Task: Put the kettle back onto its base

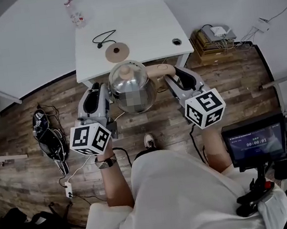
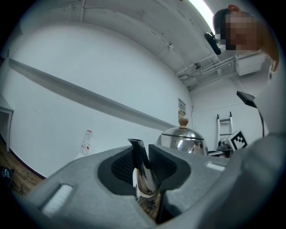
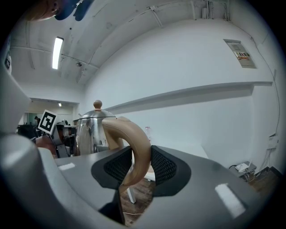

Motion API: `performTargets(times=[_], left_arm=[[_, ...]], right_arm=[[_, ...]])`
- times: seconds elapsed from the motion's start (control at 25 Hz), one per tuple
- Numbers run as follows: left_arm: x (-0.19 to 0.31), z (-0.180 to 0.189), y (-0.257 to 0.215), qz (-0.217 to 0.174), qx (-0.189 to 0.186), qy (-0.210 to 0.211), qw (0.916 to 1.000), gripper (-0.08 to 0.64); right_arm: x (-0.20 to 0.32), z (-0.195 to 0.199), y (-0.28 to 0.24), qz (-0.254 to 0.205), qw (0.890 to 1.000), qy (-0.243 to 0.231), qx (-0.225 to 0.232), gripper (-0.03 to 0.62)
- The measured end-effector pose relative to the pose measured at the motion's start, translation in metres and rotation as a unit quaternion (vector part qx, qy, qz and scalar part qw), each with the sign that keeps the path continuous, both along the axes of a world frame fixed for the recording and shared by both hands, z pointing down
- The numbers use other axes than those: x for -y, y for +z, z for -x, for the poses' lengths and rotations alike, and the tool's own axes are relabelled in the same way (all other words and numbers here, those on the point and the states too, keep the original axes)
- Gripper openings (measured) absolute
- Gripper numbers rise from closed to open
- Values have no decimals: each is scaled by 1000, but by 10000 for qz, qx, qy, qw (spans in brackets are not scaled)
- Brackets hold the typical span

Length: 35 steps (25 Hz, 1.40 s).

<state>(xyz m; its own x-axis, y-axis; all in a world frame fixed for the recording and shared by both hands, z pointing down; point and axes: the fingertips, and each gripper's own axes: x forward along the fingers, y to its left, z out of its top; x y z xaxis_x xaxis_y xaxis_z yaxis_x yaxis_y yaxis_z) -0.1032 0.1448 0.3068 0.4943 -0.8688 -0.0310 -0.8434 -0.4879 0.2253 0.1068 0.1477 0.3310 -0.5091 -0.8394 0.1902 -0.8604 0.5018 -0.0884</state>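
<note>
Both forearms reach forward, side by side. The left gripper [image 1: 100,89] is level, jaws clamped on the kettle spout [image 2: 143,167]. The right gripper [image 1: 173,77] is tipped slightly down, jaws clamped on the kettle handle [image 3: 135,154].

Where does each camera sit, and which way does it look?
Head view: on the person's head, looking down at the kettle, table, both forearms and lap.
Left gripper view: on the left gripper, looking along its jaws, shut on the spout.
Right gripper view: on the right gripper, looking along its jaws, shut on the handle.
Shared: both gripper views show the lid.
</note>
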Motion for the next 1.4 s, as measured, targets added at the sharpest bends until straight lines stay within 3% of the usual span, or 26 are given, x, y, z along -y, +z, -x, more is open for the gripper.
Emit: performTargets(times=[0.2,0.48,1.4], left_arm=[[45,11,4,98,3,115,9999,89],[142,49,19,262,-17,112,9996,89],[166,45,31,144,-95,154,9997,89]], right_arm=[[40,11,5,119,9999,99,37,135],[137,49,17,213,9997,117,0,135],[157,45,25,170,9997,43,-148,135]])
